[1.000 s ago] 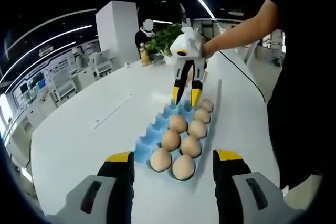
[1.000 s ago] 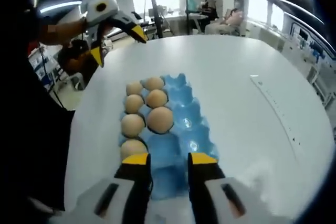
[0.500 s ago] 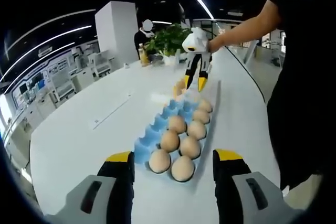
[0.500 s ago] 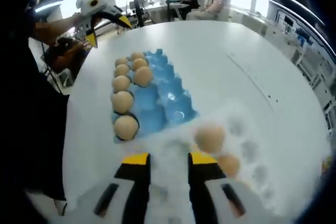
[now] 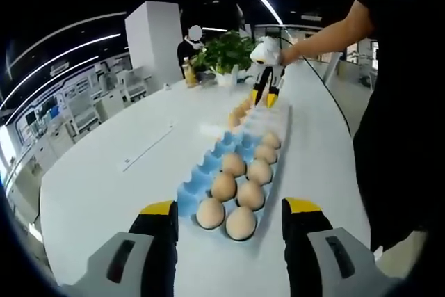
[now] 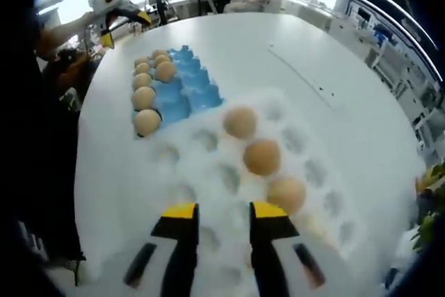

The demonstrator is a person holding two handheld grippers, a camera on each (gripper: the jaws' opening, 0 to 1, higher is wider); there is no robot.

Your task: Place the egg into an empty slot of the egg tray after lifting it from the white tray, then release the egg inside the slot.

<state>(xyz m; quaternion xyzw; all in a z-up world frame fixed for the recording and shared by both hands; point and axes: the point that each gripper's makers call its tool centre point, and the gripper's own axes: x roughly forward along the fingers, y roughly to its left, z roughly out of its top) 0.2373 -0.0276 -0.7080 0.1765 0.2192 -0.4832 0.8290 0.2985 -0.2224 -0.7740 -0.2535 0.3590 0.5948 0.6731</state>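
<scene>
Right gripper [image 6: 217, 212] after travelling from above the blue egg tray [image 6: 182, 88] to above the white tray [image 6: 229, 172]; a second ago it stood low over the blue tray's near end, and it now hangs over the white tray's empty hollows. In the left gripper view the same right gripper [image 5: 267, 97] appears far off, above the white tray [image 5: 268, 120] beyond the blue egg tray [image 5: 233, 172]. The move suggests that one placement is finished and the next pick-up is beginning. Three eggs lie in a slanting row on the white tray; the nearest egg [image 6: 286, 194] sits just right of and ahead of the jaw tips, the middle egg [image 6: 262, 156] and far egg [image 6: 240, 122] beyond. The blue tray carries eggs along one side, the adjoining slots [image 6: 198, 81] bare. The right jaws stand moderately apart, holding nothing and touching nothing visible. The left gripper [image 5: 231, 208] waits short of the blue tray, jaws spread wide, empty
</scene>
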